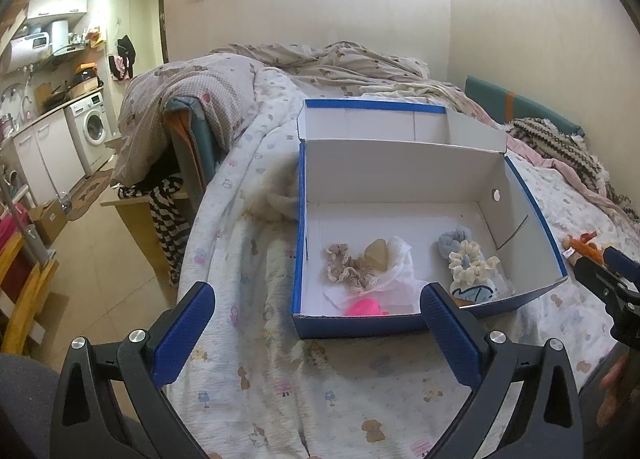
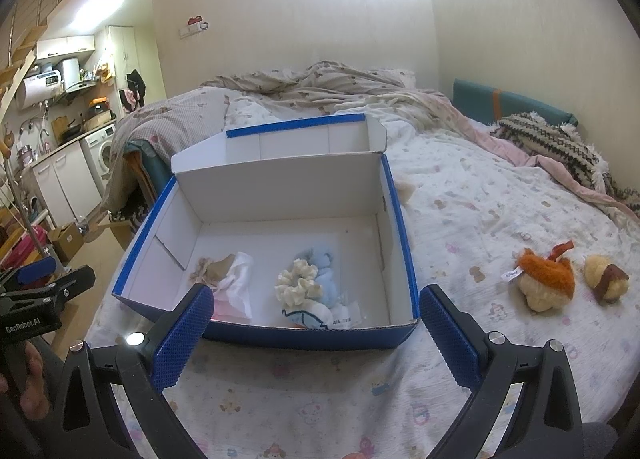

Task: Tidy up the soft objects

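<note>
An open blue-and-white cardboard box (image 1: 532,215) (image 2: 394,195) sits on the bed. Inside lie a beige scrunchie (image 1: 348,265), a white cloth (image 1: 394,271) (image 2: 240,283), a pink item (image 1: 364,307), a cream scrunchie (image 1: 468,261) (image 2: 298,285) and a light blue scrunchie (image 1: 454,241) (image 2: 320,263). An orange-capped plush (image 2: 546,279) and a small brown-and-cream plush (image 2: 604,277) lie on the sheet right of the box. My left gripper (image 1: 316,329) is open and empty before the box's near wall. My right gripper (image 2: 316,329) is open and empty, also before the box.
A fluffy cream item (image 1: 276,195) lies behind the box's left side. Crumpled quilts (image 2: 320,87) and a striped knit blanket (image 2: 560,143) cover the far bed. The bed's left edge drops to a tiled floor (image 1: 100,259) with a kitchen beyond.
</note>
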A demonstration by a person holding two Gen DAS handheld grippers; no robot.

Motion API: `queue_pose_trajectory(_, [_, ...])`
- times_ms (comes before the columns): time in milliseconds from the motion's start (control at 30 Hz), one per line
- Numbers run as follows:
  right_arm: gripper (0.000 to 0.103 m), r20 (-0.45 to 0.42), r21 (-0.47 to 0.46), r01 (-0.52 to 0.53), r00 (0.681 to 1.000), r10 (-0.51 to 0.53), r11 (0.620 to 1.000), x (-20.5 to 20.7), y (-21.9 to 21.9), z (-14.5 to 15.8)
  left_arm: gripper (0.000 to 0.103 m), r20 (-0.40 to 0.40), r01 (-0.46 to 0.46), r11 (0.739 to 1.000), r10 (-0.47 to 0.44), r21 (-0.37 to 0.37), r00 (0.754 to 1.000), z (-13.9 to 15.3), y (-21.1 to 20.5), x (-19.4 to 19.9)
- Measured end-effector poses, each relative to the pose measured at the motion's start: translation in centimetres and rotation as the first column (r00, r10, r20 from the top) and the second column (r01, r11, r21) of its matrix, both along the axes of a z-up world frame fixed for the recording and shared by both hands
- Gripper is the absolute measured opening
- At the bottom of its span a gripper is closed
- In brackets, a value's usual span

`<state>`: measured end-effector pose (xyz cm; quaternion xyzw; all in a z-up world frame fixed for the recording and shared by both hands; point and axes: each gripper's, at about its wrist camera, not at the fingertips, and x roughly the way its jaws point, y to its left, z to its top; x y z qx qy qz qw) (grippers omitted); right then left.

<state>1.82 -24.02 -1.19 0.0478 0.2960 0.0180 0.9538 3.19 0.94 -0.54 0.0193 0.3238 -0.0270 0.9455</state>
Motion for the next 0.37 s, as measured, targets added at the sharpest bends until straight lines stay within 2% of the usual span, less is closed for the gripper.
queue_pose_trajectory(367, [0.103, 0.005, 0.0, -0.004, 1.0, 0.004, 1.0, -0.01, -0.05, 0.28, 0.102, -0.002, 0.009, 1.0, -0.009, -0.006, 1.0, 0.1, -0.09, 0.11])
